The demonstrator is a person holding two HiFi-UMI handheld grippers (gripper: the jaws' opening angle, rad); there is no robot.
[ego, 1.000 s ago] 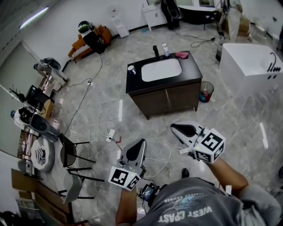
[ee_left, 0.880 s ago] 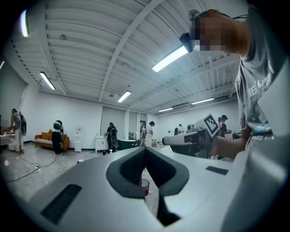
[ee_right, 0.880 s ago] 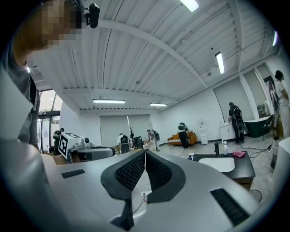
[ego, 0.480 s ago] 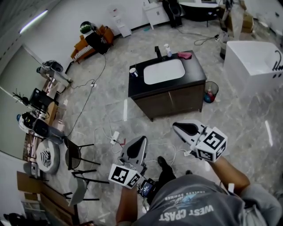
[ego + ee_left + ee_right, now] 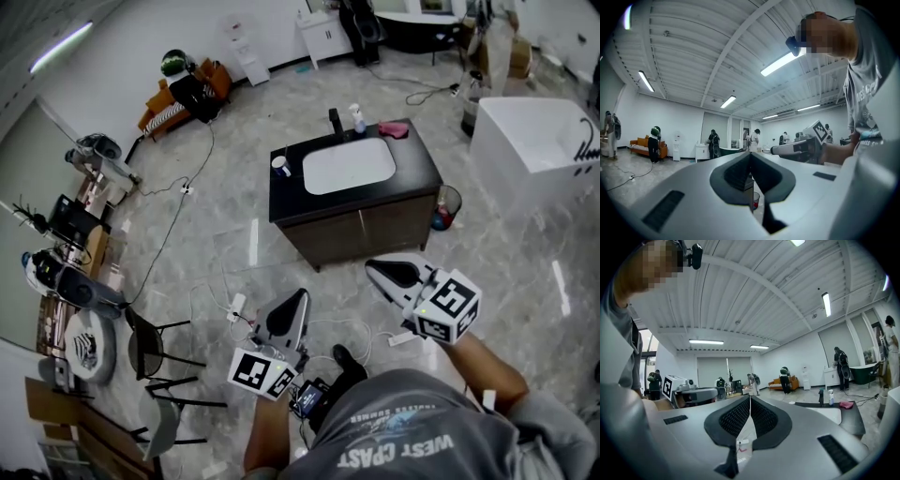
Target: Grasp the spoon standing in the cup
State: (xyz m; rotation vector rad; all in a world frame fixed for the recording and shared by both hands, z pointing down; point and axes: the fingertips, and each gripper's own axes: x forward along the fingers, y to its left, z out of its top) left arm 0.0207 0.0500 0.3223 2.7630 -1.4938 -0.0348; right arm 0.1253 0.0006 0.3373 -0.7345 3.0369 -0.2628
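Observation:
A small white cup (image 5: 279,166) stands on the near left corner of the black vanity top (image 5: 422,169); the spoon in it is too small to make out. Both grippers are held level over the floor, well short of the vanity. The left gripper (image 5: 301,295) points toward it with its jaws together and nothing between them, as the left gripper view (image 5: 750,153) also shows. The right gripper (image 5: 369,268) is shut and empty too, its ribbed pads meeting in the right gripper view (image 5: 750,397). That view shows the vanity (image 5: 855,420) ahead to the right.
On the vanity are a white basin (image 5: 349,165), a faucet (image 5: 335,122), a spray bottle (image 5: 357,119) and a pink cloth (image 5: 394,128). A bin (image 5: 442,208) stands by its right side and a white bathtub (image 5: 534,141) beyond. Cables (image 5: 234,305) and chairs (image 5: 150,342) lie left.
The person has stepped forward, and both grippers have come a little nearer the vanity. Their jaws have stayed together.

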